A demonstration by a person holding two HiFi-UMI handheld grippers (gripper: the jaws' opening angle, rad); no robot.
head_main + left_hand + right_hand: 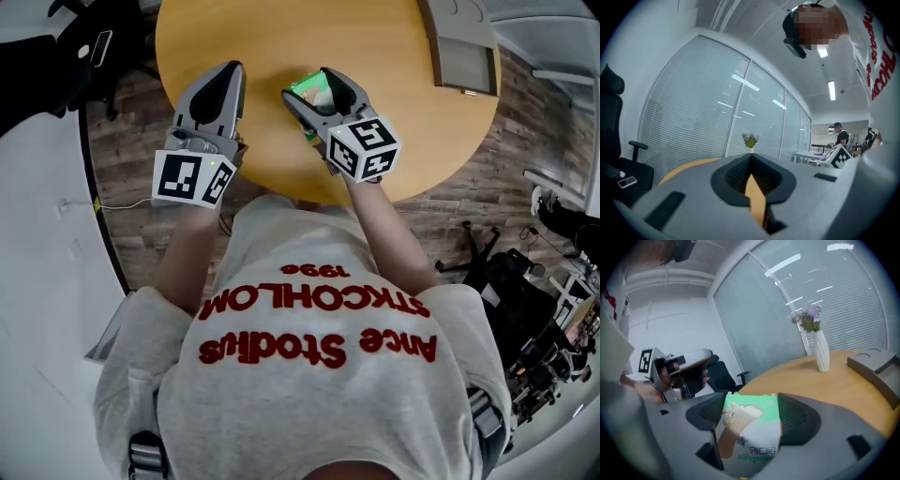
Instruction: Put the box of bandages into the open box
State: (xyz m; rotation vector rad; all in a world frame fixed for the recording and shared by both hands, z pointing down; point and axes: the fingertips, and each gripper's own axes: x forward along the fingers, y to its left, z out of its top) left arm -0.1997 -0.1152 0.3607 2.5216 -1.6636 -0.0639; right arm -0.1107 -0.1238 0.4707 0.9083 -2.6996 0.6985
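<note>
Spreading across the top of the head view, a round wooden desk (281, 37) fills the space in front of a person in a grey sweatshirt. The open box (466, 64), grey-brown, sits at the desk's far right edge, well apart from both tools. A white vase (820, 352) of purple flowers, seen only in the gripper views, stands on the desk to the left of that box.

The left hand-held gripper (228, 67) hovers over the near left rim of the desk. Its jaws are drawn together with nothing between them, and it is tipped up towards the window blinds. The right hand-held gripper (307, 82), just beside it, is clamped on the bandages (313, 91), a small green-and-white carton. The carton sits deep between the pads, its printed face towards the camera, over the near part of the desk. It is not yet in the open box.

The carry across the desk looks like the risky part. Thin card held from two sides may twist or slide in the pads if the swing is quick, or buckle if squeezed harder. A low approach could catch the carton on the box's wall and leave it outside, and a wide sweep might clip the vase.
</note>
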